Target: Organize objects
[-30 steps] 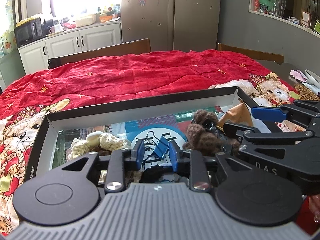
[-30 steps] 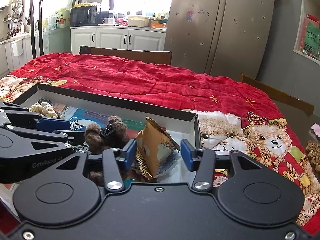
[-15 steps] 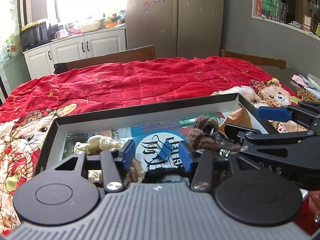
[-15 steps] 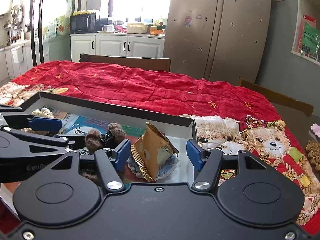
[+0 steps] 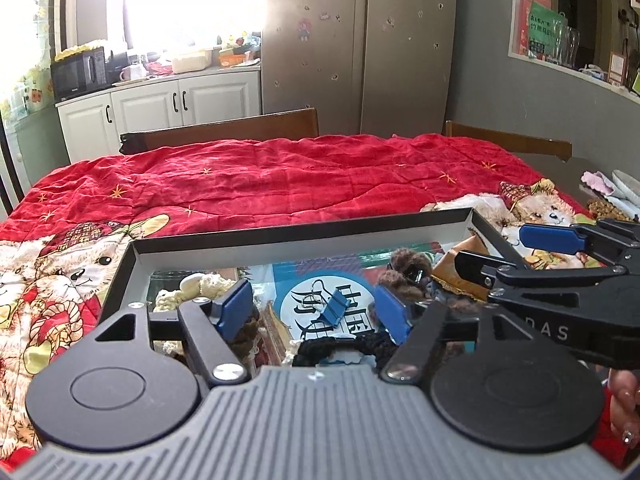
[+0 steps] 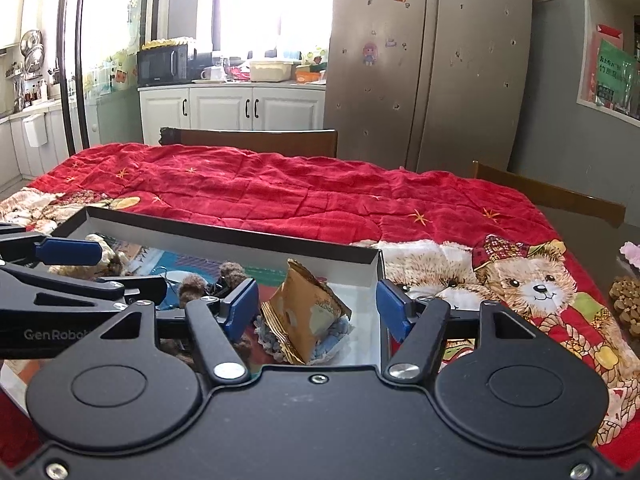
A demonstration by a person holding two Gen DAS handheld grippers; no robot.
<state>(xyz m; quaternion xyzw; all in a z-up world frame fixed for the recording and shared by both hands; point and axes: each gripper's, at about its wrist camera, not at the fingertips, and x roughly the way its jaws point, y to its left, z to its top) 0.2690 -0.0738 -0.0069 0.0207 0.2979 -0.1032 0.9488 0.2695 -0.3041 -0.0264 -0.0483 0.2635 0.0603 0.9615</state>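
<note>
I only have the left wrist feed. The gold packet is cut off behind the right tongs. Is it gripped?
Observer: No. The gold packet sits between the right tongs, whose jaws are opening; neither pad touches it.
Operator: What's under it?
Observer: A pale blue knitted piece, on the box floor.
Operator: Anything right of the box?
Observer: Bear-print red cloth, and brown pine-cone-like lumps at the far edge.
</note>
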